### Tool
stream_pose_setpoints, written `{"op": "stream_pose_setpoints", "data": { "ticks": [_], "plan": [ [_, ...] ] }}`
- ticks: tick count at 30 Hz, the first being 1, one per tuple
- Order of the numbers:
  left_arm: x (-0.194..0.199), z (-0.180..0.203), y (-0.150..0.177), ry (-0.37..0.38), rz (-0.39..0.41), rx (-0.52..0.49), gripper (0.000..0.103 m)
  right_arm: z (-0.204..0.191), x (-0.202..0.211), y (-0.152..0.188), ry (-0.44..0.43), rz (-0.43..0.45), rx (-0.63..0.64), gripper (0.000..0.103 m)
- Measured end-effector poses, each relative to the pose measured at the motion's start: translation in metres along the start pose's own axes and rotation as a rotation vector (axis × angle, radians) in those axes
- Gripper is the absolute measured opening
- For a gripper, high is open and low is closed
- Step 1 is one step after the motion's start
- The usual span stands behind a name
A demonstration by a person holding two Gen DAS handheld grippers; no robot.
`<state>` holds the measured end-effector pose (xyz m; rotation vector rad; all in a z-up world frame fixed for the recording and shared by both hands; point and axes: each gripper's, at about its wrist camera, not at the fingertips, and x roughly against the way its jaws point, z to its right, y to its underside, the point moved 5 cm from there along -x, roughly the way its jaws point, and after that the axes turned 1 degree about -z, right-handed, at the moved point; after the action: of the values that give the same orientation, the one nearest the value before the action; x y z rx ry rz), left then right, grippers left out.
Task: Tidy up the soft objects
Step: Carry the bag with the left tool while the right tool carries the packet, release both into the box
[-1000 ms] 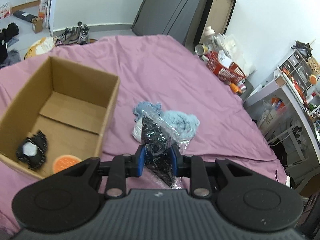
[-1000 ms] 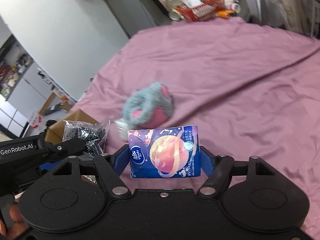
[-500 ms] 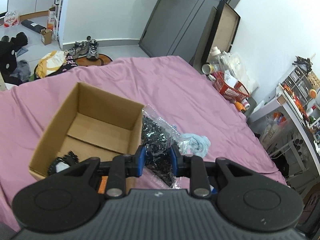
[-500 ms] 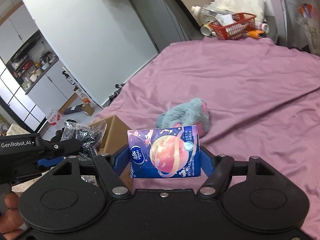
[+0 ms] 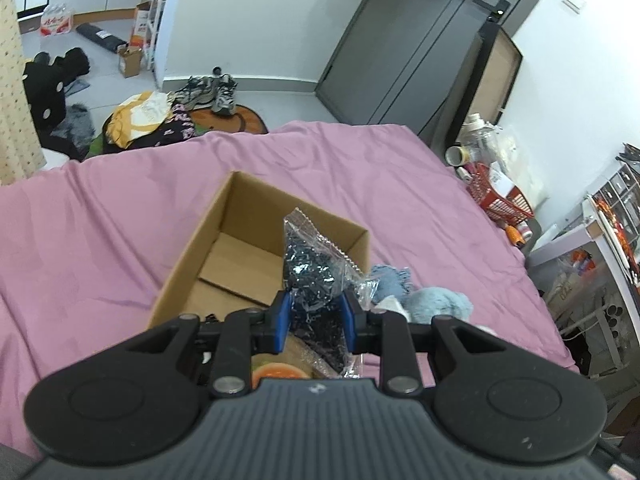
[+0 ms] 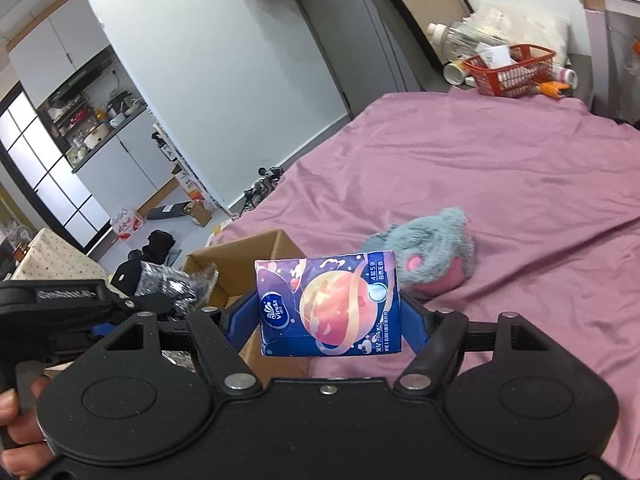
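My left gripper [image 5: 314,320] is shut on a clear plastic bag of black pieces [image 5: 316,268], held over the near right part of an open cardboard box [image 5: 188,264] on the pink bedspread [image 5: 100,216]. An orange round item [image 5: 276,370] shows in the box just under the gripper. My right gripper [image 6: 328,312] is shut on a purple tissue pack [image 6: 328,304] with a planet print, held above the bed beside the box [image 6: 256,252]. A blue and pink plush toy [image 6: 428,256] lies on the bed behind the pack; it also shows right of the box as the plush toy [image 5: 432,300].
A red basket [image 6: 508,72] with bottles stands past the bed's far corner. Shoes and clothes [image 5: 168,116] lie on the floor beyond the bed. A dark wardrobe [image 5: 392,52] stands at the back. A hand [image 6: 16,432] holds the left gripper's handle.
Both grippers have moved left toward the box with their loads. The bag now hangs over the box instead of over the plush toy. The tissue pack has come nearer the box's corner.
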<state>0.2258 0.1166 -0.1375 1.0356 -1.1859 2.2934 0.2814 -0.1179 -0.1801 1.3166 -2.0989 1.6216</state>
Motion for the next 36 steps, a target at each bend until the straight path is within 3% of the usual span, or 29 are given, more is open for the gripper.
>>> {"op": "stream_pose_setpoints", "data": {
  "ticks": [15, 19, 27, 36],
  "plan": [
    [-0.037, -0.045, 0.015, -0.067, -0.111, 0.034, 0.027, -0.035, -0.018, -0.001, -0.018, 0.016, 0.074, 0.07],
    [-0.039, -0.047, 0.01, -0.055, -0.121, 0.019, 0.033, -0.046, -0.025, -0.001, -0.028, 0.012, 0.091, 0.07],
    [-0.025, -0.048, -0.007, 0.011, -0.092, 0.006, 0.04, -0.069, -0.04, 0.0, -0.045, -0.002, 0.137, 0.07],
    [-0.016, -0.068, -0.025, 0.002, -0.074, 0.037, 0.045, -0.089, -0.052, 0.005, -0.065, -0.041, 0.156, 0.071]
  ]
}}
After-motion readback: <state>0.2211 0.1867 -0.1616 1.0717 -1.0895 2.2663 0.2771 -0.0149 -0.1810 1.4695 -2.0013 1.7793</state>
